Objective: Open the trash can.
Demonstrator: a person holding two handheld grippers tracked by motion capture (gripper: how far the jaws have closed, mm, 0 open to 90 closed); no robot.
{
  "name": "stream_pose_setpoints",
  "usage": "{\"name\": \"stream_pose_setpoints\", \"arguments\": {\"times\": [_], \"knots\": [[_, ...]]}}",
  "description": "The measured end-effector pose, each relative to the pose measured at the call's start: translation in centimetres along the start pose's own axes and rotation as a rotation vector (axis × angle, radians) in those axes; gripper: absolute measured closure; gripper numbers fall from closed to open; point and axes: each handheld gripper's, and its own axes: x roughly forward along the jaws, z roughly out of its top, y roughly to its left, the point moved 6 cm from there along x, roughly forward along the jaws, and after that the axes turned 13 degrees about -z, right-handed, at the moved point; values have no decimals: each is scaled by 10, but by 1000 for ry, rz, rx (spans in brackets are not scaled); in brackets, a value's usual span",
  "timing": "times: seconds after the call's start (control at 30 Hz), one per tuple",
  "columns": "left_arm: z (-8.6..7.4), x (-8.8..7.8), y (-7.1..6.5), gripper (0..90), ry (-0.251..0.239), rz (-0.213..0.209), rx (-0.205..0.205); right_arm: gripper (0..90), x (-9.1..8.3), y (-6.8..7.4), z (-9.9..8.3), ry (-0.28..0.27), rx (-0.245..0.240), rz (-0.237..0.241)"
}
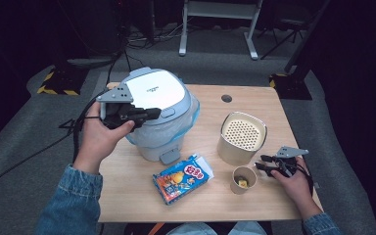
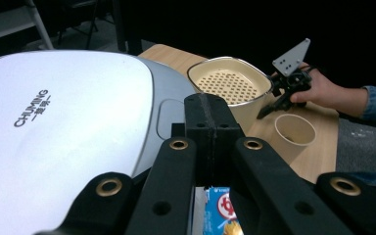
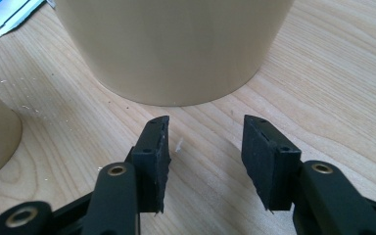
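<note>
Judging from how things lie, the work looks to be at an in-between point, with the bin shut and the scraps not yet dealt with. Nearest the lower edge of the high view, a blue snack packet [image 1: 182,178] lies flat on the tabletop [image 1: 254,198], untouched, and just right of it stands a small paper cup [image 1: 244,179] with something yellowish at its bottom (too small to name). At lower right the right gripper [image 1: 268,165] rests low on the tabletop just beside that cup; in the right gripper view its fingers [image 3: 152,156] stand partly apart with bare wood between them, holding nothing, and point at the foot of the beige perforated-top canister [image 1: 242,138] right behind. Toward the centre left stands the pedal bin [image 1: 159,117] with its white lid [image 2: 63,127] down and a pale blue liner showing at its rim. The left gripper [image 1: 144,115] hangs over the lid's front edge; in the left gripper view its fingers [image 2: 210,122] are pressed together with nothing between them, so no lid or rubbish is gripped. Nothing shows that packet or cup has gone into the bin, so I judge the disposal itself is still to do, and the lid would need to be raised first.
</note>
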Motion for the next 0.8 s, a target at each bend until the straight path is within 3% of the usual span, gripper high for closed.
{"name": "stream_pose_setpoints", "arguments": {"times": [0.13,0.37,0.57,0.8], "knots": [[0,12,9,897,13,5,-9,537,0,0,0,0,0,1],[-3,28,13,897,42,9,-21,529,0,0,0,0,-1,4],[-3,30,15,899,34,5,-32,524,0,0,0,0,-3,4],[-3,32,13,900,62,24,-40,522,0,1,0,1,-2,4]]}}
